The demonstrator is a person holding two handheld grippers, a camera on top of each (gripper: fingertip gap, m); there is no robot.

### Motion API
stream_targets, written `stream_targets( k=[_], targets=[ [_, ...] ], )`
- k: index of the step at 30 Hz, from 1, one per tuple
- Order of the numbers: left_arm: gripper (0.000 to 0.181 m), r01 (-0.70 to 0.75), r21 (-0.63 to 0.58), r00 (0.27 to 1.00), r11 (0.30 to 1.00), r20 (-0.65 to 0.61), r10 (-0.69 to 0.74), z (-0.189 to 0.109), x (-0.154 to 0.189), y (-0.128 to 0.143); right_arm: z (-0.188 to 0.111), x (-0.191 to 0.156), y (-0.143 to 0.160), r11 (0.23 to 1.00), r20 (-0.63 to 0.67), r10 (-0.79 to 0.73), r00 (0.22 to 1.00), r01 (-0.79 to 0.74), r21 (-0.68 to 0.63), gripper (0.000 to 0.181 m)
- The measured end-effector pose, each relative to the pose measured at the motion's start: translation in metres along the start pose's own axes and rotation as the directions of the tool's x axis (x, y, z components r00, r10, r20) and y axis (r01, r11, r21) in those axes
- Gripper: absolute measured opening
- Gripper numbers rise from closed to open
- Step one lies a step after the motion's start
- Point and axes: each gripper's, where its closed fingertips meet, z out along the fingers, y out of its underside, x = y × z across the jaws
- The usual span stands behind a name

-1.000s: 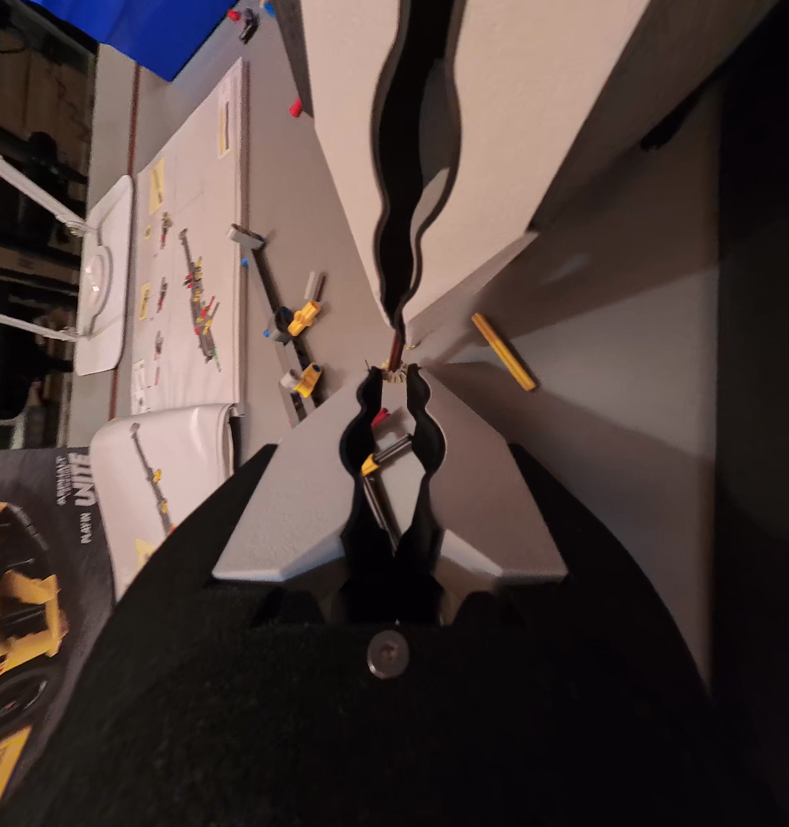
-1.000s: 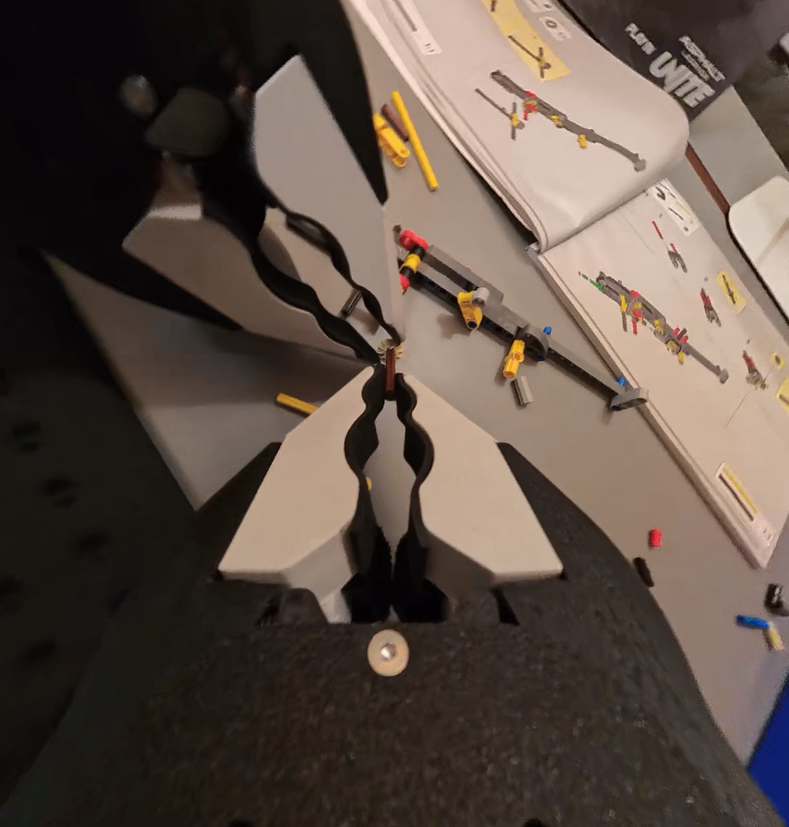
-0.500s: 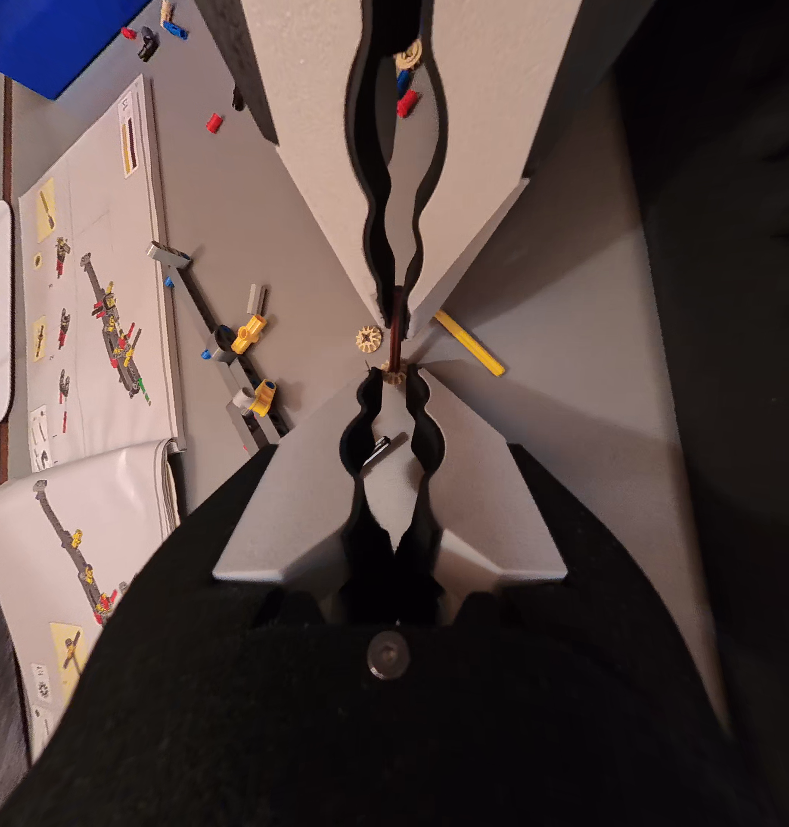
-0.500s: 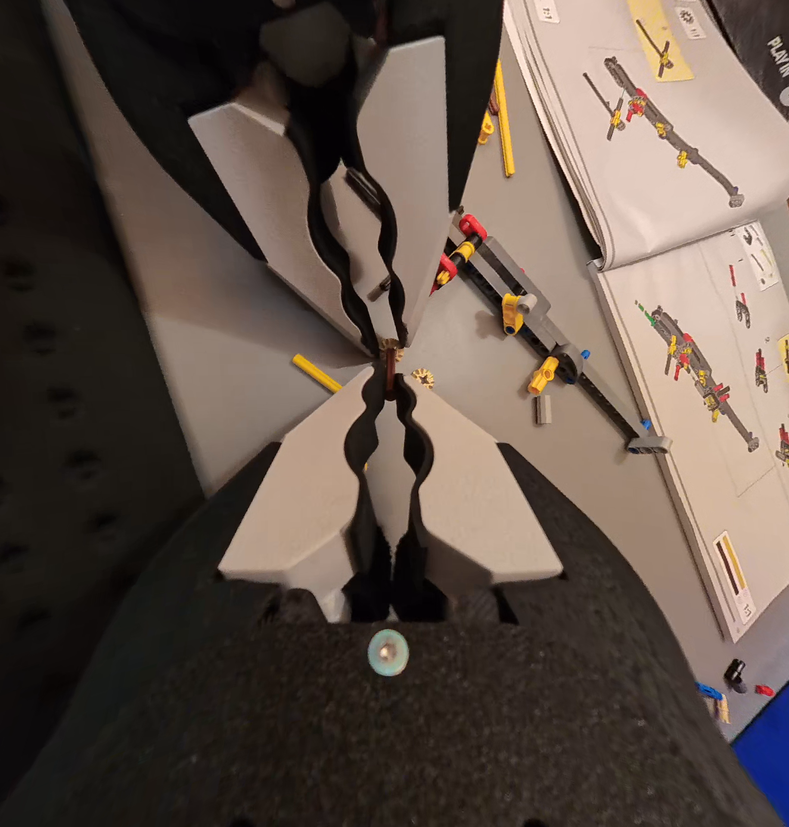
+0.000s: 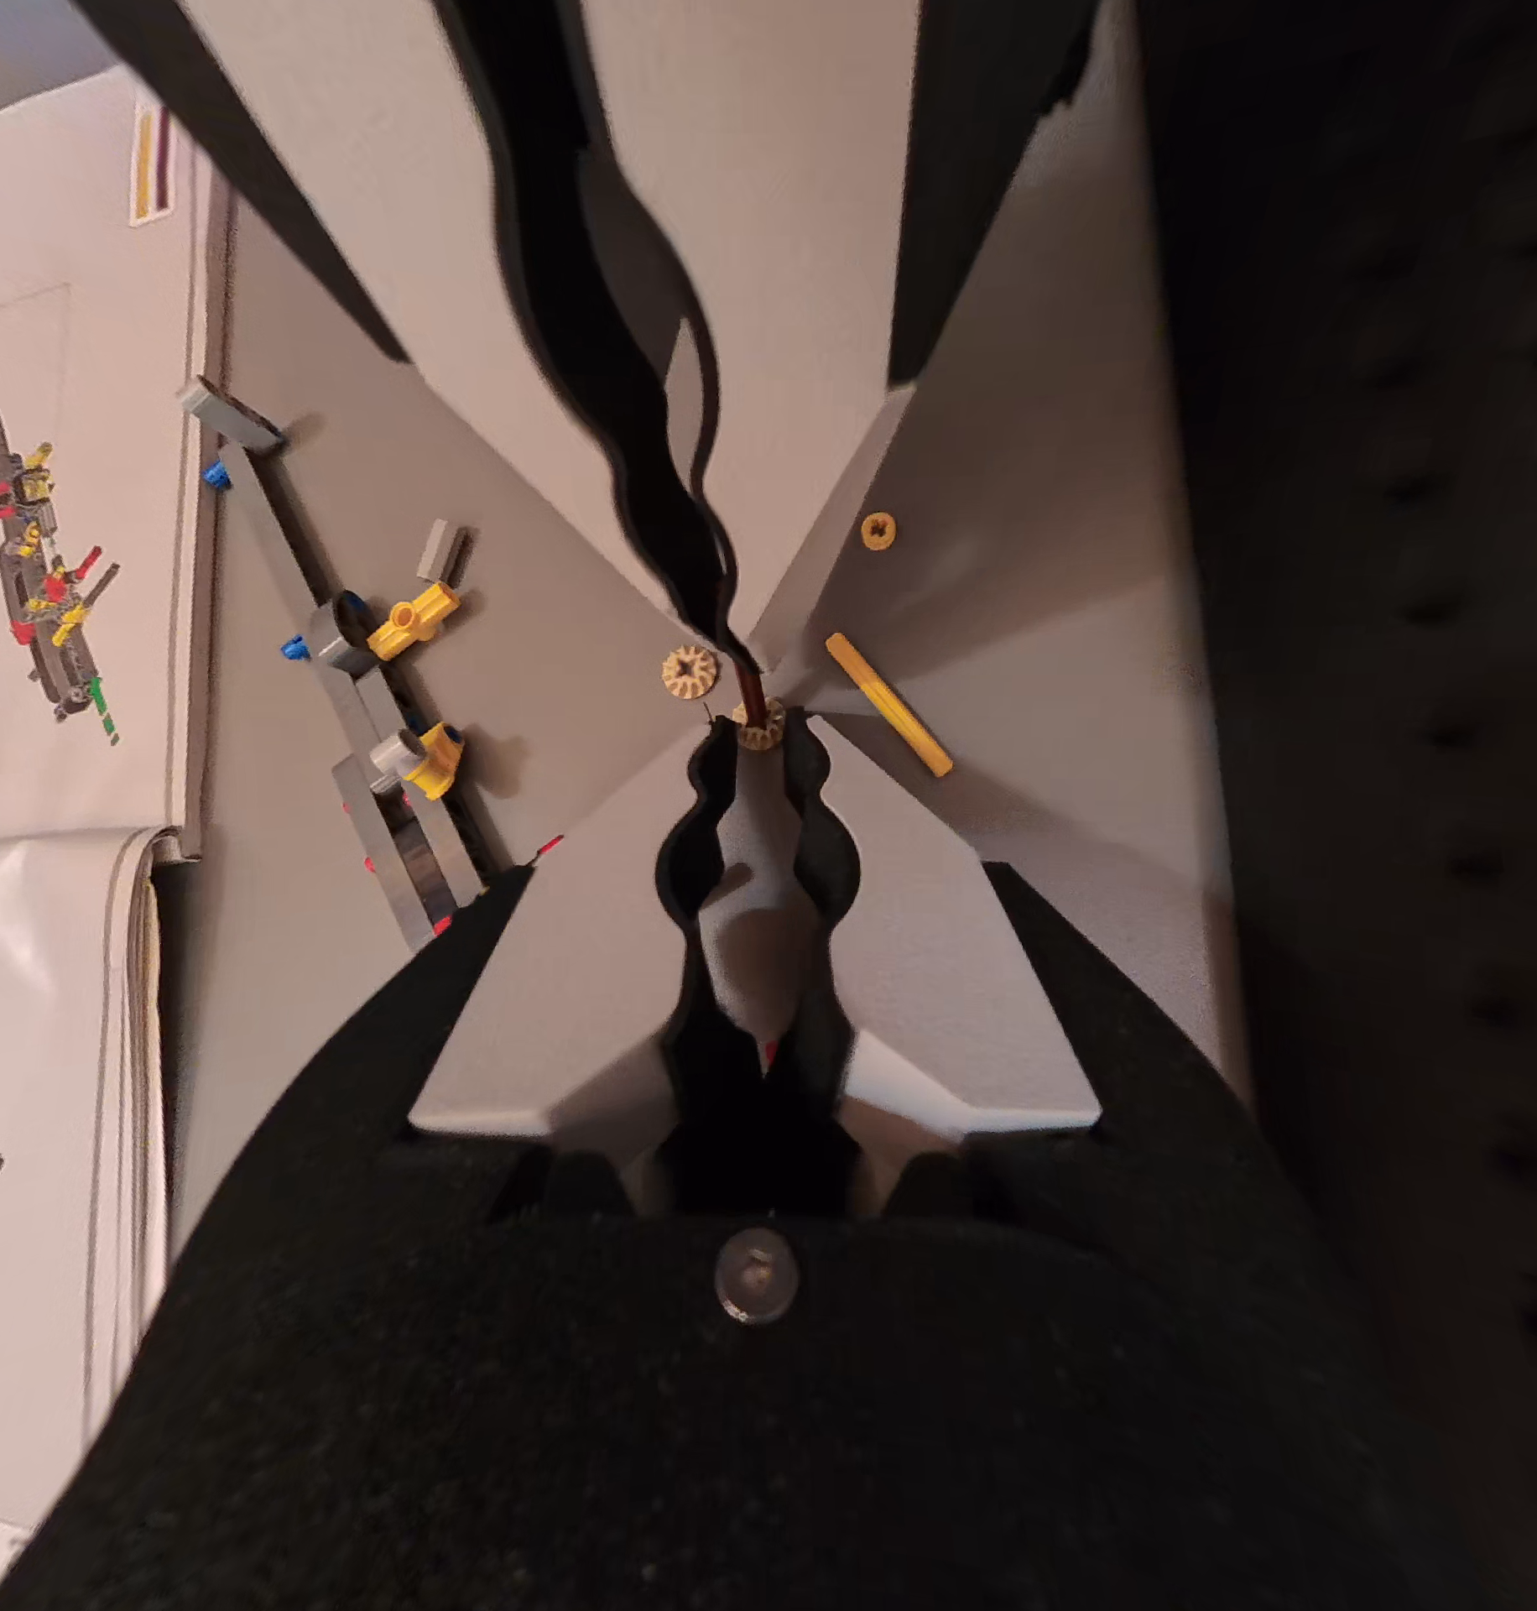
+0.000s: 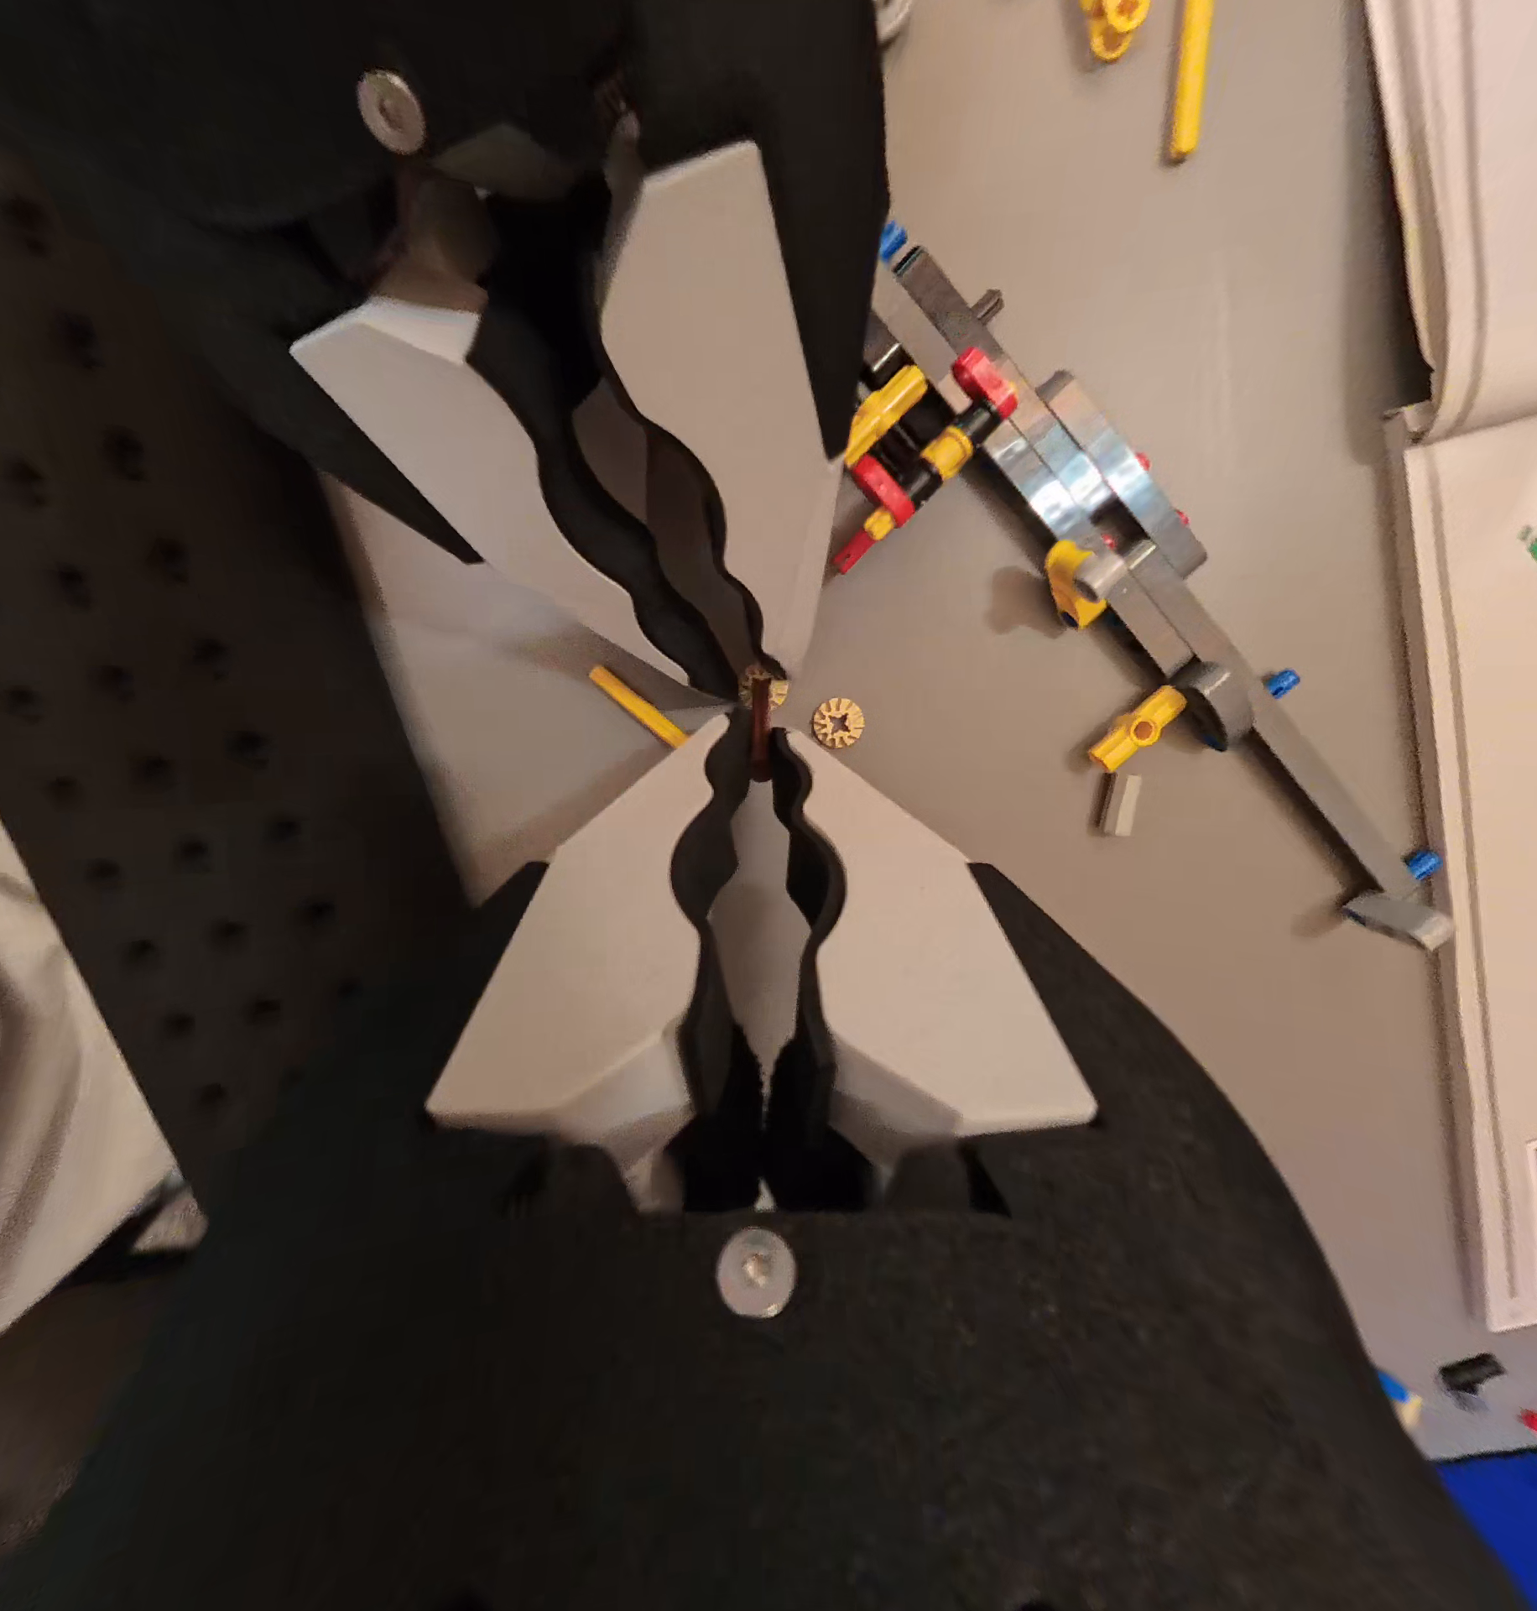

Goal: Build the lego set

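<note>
My left gripper is shut on a small tan gear. My right gripper is shut on a short dark brown axle. The two grippers meet tip to tip just above the grey table, and the axle's end sits in the gear's hub. In the left wrist view the right gripper comes in from the top. In the right wrist view the left gripper comes in from the top. A second tan gear lies loose on the table beside the tips; it also shows in the right wrist view.
A long grey beam assembly with yellow, red and blue parts lies beside the tips. A yellow axle and a yellow bush lie on the other side. An open instruction booklet lies past the assembly. Small loose parts lie near a blue sheet. My left and right fingertips are right by each other.
Both grippers have swung round together, staying tip to tip with the axle at the gear. The second tan gear on the table has come into view beside them.
</note>
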Motion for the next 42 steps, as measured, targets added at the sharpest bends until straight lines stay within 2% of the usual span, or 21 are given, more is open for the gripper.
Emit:
stream_targets(
  k=[2,7,15,18,20,24,25,28,32,34,36,38,42],
  targets=[
    [0.009,-0.002,0.002,1.0,1.0,-0.002,0.002,0.0,0.0,0.0,0.0,0.0,-0.001,0.997,0.03,-0.032,0.999,0.033,-0.065,0.003],
    [0.009,0.009,0.029,1.0,1.0,-0.01,-0.009,0.0,0.001,0.0,0.001,0.001,-0.004,0.981,0.092,0.009,0.996,0.009,-0.194,0.003],
    [0.009,0.034,0.046,0.999,0.998,-0.033,-0.033,0.0,0.001,-0.001,0.001,0.001,-0.003,0.982,0.094,0.024,0.995,-0.006,-0.187,0.003],
    [0.01,0.049,0.048,0.998,0.998,-0.037,-0.048,0.0,0.0,-0.001,0.001,0.001,-0.001,0.995,0.093,0.009,0.996,0.001,-0.102,0.004],
    [0.022,0.066,0.065,0.998,0.996,-0.017,-0.065,-0.003,-0.003,-0.003,0.0,0.001,0.0,1.0,0.091,0.02,0.996,-0.018,-0.013,0.004],
    [0.034,0.093,0.147,0.994,0.985,0.037,-0.099,-0.023,-0.016,-0.011,-0.004,0.005,0.008,0.982,0.06,0.07,0.996,-0.079,0.17,0.004],
    [0.035,0.112,0.165,0.991,0.98,0.052,-0.122,-0.029,-0.021,-0.011,-0.009,0.008,0.005,0.964,0.041,0.078,0.996,-0.086,0.251,0.003],
    [0.033,0.246,0.244,0.967,0.938,0.004,-0.254,-0.043,-0.031,-0.016,-0.027,0.019,-0.006,0.877,-0.009,0.091,0.996,-0.076,0.475,0.004],
    [0.043,0.388,0.425,0.916,0.818,-0.075,-0.395,-0.068,-0.05,-0.037,-0.072,0.029,-0.042,0.64,-0.177,0.1,0.979,0.073,0.765,0.003],
    [0.039,0.438,0.526,0.885,0.729,-0.109,-0.453,-0.083,-0.061,-0.048,-0.086,0.037,-0.052,0.576,-0.293,0.154,0.944,0.155,0.802,0.003],
    [0.046,0.472,0.59,0.86,0.655,-0.146,-0.489,-0.094,-0.068,-0.054,-0.09,0.044,-0.057,0.566,-0.415,0.194,0.889,0.245,0.787,0.003],
    [0.047,0.46,0.614,0.854,0.642,-0.109,-0.508,-0.098,-0.073,-0.055,-0.088,0.041,-0.063,0.561,-0.498,0.189,0.846,0.323,0.762,0.003],
    [0.023,0.442,0.597,0.86,0.669,-0.069,-0.506,-0.095,-0.074,-0.052,-0.087,0.038,-0.067,0.57,-0.566,0.191,0.802,0.379,0.729,0.003]
  ],
)
